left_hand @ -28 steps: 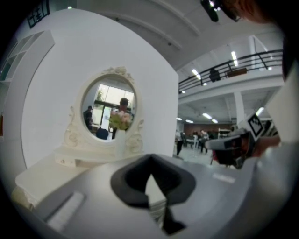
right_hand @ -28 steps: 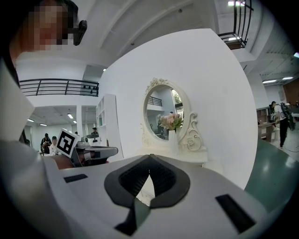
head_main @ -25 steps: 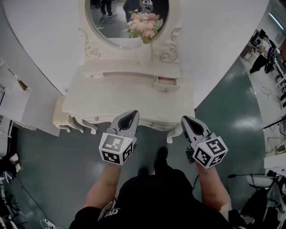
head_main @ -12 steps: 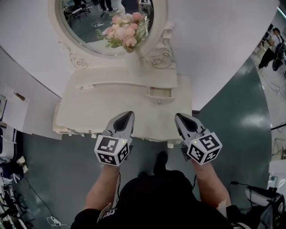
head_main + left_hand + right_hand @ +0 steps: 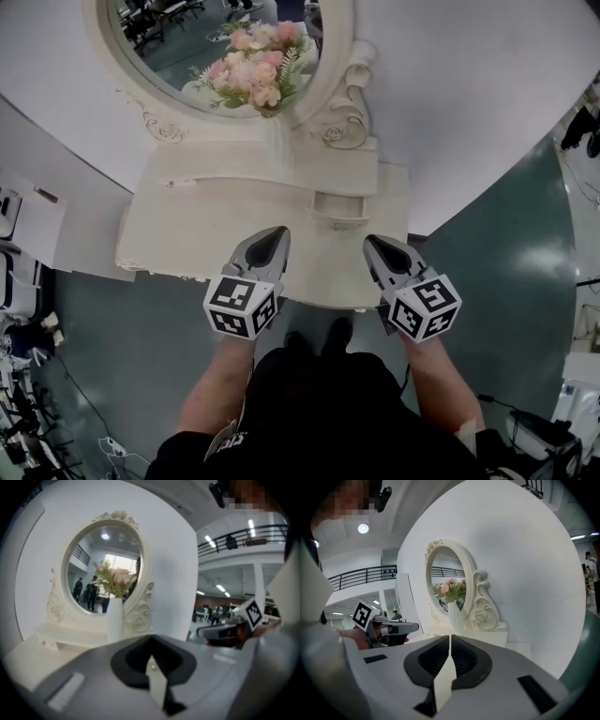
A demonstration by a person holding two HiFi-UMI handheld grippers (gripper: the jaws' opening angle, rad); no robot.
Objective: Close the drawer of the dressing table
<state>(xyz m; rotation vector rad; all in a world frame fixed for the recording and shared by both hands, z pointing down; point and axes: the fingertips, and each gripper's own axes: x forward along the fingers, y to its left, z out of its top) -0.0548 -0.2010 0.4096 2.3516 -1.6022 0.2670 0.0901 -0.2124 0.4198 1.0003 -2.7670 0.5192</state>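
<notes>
The white dressing table [image 5: 202, 230] stands against a curved white wall. Its small right-hand drawer [image 5: 339, 212] is pulled out a little below the mirror shelf. My left gripper [image 5: 272, 242] hovers over the tabletop's front part, left of the drawer; its jaws [image 5: 150, 660] are shut and empty. My right gripper [image 5: 374, 247] hangs just in front and to the right of the drawer, not touching it. Its jaws [image 5: 450, 641] have just been opening a hair, show only a thin slit, and hold nothing.
An oval mirror [image 5: 202, 37] and a vase of pink flowers [image 5: 251, 73] stand at the table's back. A closed small drawer [image 5: 183, 183] sits at the left. Green floor [image 5: 487, 253] lies to the right; cables and clutter [image 5: 28, 347] are at the left.
Both grippers have moved forward from in front of the table's edge to over its top, closer to the drawer. The drawer stays pulled out.
</notes>
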